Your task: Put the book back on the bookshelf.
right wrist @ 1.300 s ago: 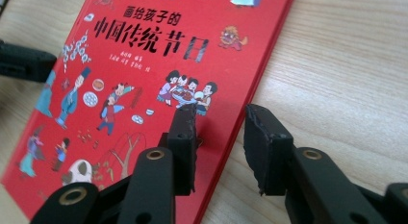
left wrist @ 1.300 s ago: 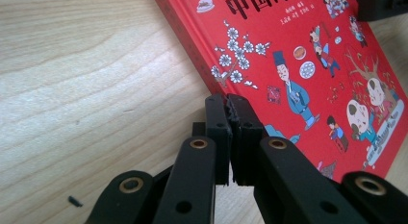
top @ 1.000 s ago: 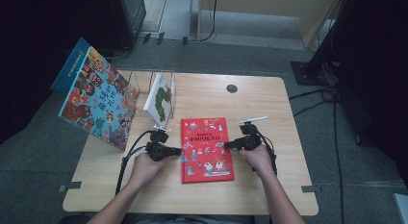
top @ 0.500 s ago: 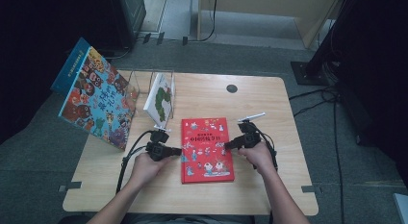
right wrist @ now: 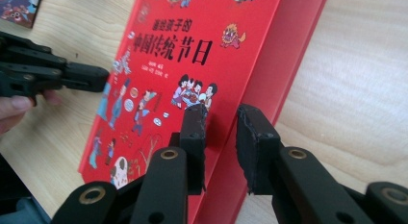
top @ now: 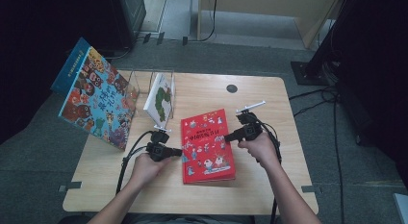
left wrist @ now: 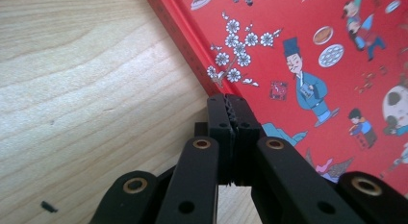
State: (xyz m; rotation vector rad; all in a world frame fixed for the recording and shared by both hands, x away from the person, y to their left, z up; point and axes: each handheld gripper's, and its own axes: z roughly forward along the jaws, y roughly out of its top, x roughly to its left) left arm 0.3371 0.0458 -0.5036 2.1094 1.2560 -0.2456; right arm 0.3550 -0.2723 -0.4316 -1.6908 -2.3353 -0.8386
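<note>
A red picture book (top: 207, 147) lies on the wooden table (top: 269, 104) between my two grippers. My left gripper (top: 179, 152) is shut with nothing in it; its tips (left wrist: 232, 106) rest at the book's (left wrist: 312, 51) spine edge. My right gripper (top: 227, 136) is at the book's right side. In the right gripper view the front cover (right wrist: 168, 65) is tilted up, and its free edge runs between the jaws of my right gripper (right wrist: 223, 118). These jaws have just been closing, but a gap still shows between the pads.
A large colourful book (top: 96, 101) leans off the table's left side. Beside it a clear stand (top: 144, 84) holds a white book with a green picture (top: 161, 101). A dark round hole (top: 232, 88) sits near the far edge. My left gripper (right wrist: 72, 75) shows across the book.
My right hand has risen a little at the book's right edge. The left hand and its gripper have stayed where they were.
</note>
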